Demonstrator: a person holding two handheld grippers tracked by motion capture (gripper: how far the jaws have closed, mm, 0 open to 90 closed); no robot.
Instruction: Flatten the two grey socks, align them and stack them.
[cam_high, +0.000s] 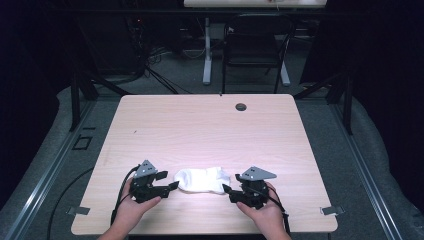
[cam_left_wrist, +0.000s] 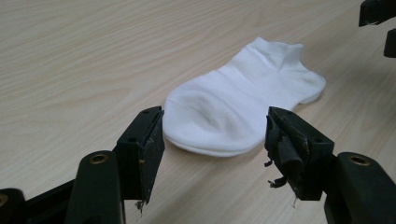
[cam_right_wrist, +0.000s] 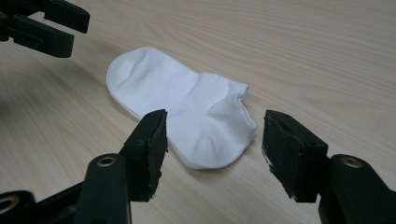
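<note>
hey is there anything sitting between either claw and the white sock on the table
No, nothing visible. The white sock lies flat on the table between the left claw and the right claw. Both are open, facing it from opposite ends, with bare tabletop in the gap before it.

White sock (cam_right_wrist: 187, 116) flat on wooden table (cam_right_wrist: 317, 56), right gripper (cam_right_wrist: 212, 144) jaws spread, clear of it

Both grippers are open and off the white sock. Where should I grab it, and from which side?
Take the white sock by its two ends. It lies flat, lengthwise between the grippers. Left gripper faces the rounded toe; come in low from there. Right gripper faces the heel and cuff end. Pinching the layered edges is probably easier than the flat middle.
</note>
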